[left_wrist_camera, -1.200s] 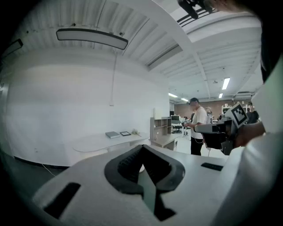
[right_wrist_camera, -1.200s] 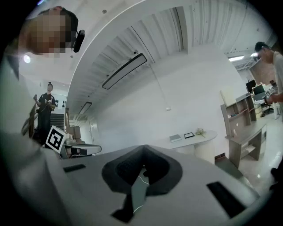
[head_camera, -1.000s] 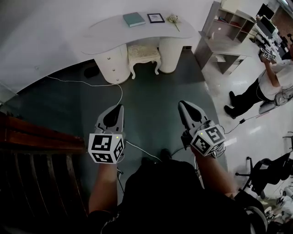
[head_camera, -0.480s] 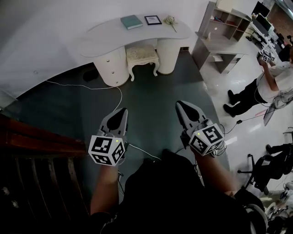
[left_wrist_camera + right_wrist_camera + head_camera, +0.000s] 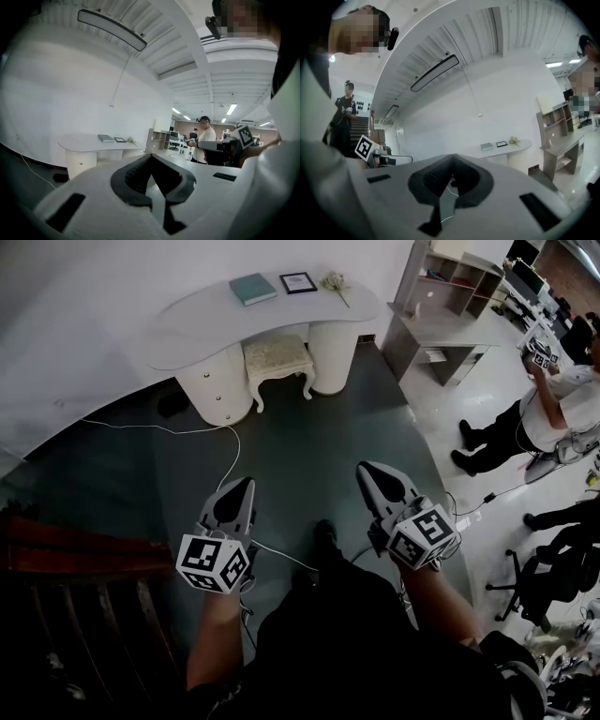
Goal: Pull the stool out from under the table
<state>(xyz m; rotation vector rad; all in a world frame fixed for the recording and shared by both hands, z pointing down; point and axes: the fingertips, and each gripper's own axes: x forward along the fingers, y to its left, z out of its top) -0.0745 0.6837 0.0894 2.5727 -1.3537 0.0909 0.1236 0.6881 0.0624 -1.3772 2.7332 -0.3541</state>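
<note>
— Where is the stool to be found?

— The small cream stool with a padded seat and carved white legs [image 5: 275, 354] is seen standing between the two rounded pedestals of the white curved table [image 5: 202, 320], at the front edge of the tabletop. It is not touched by anything.

— What is laid on the tabletop?

— A teal book [image 5: 253, 289], a dark-framed picture [image 5: 298, 282] and a small sprig of pale flowers [image 5: 335, 281] are set side by side along its far part.

— How are the grippers held?

— The left gripper [image 5: 246, 484] is clenched, its dark pads brought together with nothing caught between them, as is confirmed in its own view [image 5: 151, 157]. The right gripper [image 5: 364, 468] is likewise closed and empty [image 5: 452, 158]. Both are held above the dark grey-green floor [image 5: 309, 446], well apart from the stool and pointed roughly towards the table.

— What else is shown?

— A thin white cable [image 5: 169, 427] is trailed across the floor near the left pedestal. A grey open shelf unit [image 5: 441, 296] is placed to the right of the table, and a person in a white top and dark trousers [image 5: 548, 413] is seen standing beyond it on the pale floor.
</note>
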